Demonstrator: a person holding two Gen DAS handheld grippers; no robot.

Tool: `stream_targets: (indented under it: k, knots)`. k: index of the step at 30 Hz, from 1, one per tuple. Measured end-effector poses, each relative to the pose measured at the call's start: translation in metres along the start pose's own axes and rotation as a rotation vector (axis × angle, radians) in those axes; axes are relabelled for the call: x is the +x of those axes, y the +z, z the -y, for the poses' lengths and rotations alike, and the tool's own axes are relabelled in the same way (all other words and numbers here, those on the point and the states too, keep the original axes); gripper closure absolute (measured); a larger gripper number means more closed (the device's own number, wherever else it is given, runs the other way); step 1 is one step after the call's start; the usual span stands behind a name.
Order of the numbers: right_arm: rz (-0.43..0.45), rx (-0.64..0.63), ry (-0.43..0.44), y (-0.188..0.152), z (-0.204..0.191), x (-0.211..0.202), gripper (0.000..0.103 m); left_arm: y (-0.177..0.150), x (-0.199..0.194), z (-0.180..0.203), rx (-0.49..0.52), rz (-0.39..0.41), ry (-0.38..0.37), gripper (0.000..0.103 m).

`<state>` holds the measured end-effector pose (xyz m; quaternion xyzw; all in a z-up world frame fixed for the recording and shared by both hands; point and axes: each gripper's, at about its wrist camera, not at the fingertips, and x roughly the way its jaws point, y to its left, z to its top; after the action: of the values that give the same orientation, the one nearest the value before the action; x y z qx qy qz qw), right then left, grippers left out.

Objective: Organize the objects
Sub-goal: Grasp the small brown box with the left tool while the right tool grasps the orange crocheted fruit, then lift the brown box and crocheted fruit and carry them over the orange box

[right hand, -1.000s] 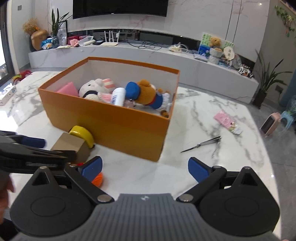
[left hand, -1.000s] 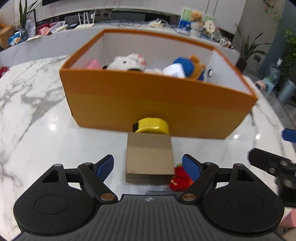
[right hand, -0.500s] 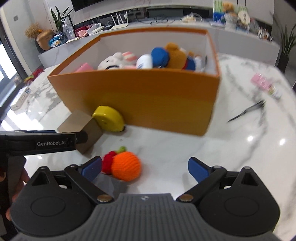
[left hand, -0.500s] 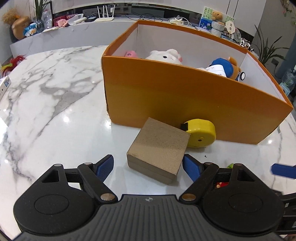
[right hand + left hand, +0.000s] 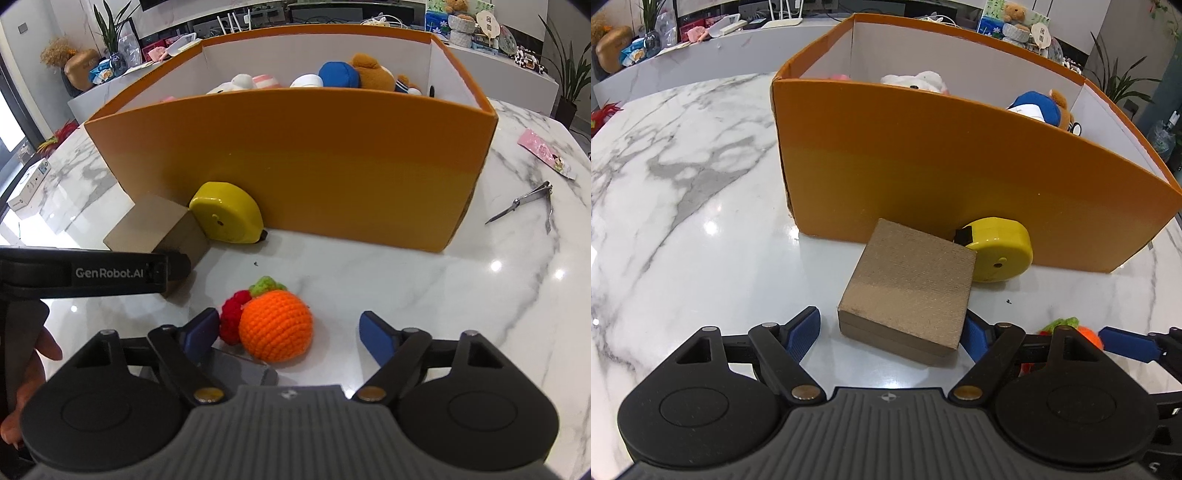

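A brown cardboard box (image 5: 908, 291) lies on the marble table in front of the big orange box (image 5: 923, 147). My left gripper (image 5: 889, 334) straddles its near end with the jaws closing; the left pad stands clear of it. A crocheted orange toy (image 5: 275, 325) with red and green bits sits between the closing jaws of my right gripper (image 5: 289, 334); the right pad is still well apart from it. A yellow tape measure (image 5: 1001, 254) leans against the orange box (image 5: 295, 166), touching the brown box (image 5: 155, 229). Neither gripper grips anything.
Plush toys (image 5: 354, 75) fill the orange box. Small metal scissors (image 5: 524, 201) and a pink packet (image 5: 543, 153) lie on the table to the right. A white carton (image 5: 27, 184) sits far left. A hand (image 5: 33, 369) holds the left gripper's arm (image 5: 92, 273).
Both grippers came down and closer to the table. The brown box now sits between the left fingers, and the right jaws have narrowed around the crocheted orange.
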<state>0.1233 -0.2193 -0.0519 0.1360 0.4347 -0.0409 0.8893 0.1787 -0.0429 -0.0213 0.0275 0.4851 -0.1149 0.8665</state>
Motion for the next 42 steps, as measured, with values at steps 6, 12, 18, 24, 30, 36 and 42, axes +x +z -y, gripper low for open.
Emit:
stream_targets:
  k: [6, 12, 18, 24, 30, 36, 42]
  knots:
    - [0.026, -0.029, -0.023, -0.004, -0.008, 0.006, 0.034, 0.001, 0.001, 0.002, 0.009, 0.007, 0.007, 0.010]
    - [0.029, -0.048, -0.034, -0.005, -0.009, 0.006, 0.037, 0.000, 0.001, 0.003, 0.025, 0.010, 0.006, 0.017]
    - [0.023, -0.049, -0.026, -0.003, -0.006, 0.005, 0.049, -0.001, -0.003, 0.005, 0.033, 0.006, 0.010, 0.030]
    - [0.024, -0.055, -0.023, 0.000, -0.004, 0.003, 0.049, -0.003, -0.013, 0.008, 0.063, 0.002, 0.036, 0.030]
    - [0.027, -0.061, -0.023, 0.002, -0.005, 0.000, 0.049, -0.005, -0.019, 0.002, 0.050, -0.006, 0.042, 0.031]
    - [0.042, -0.055, -0.018, 0.005, -0.003, -0.007, 0.049, -0.005, -0.034, 0.000, 0.063, 0.019, 0.037, 0.031]
    - [0.064, -0.051, -0.013, 0.008, -0.001, -0.018, 0.049, -0.006, -0.054, 0.003, 0.090, 0.054, 0.030, 0.031]
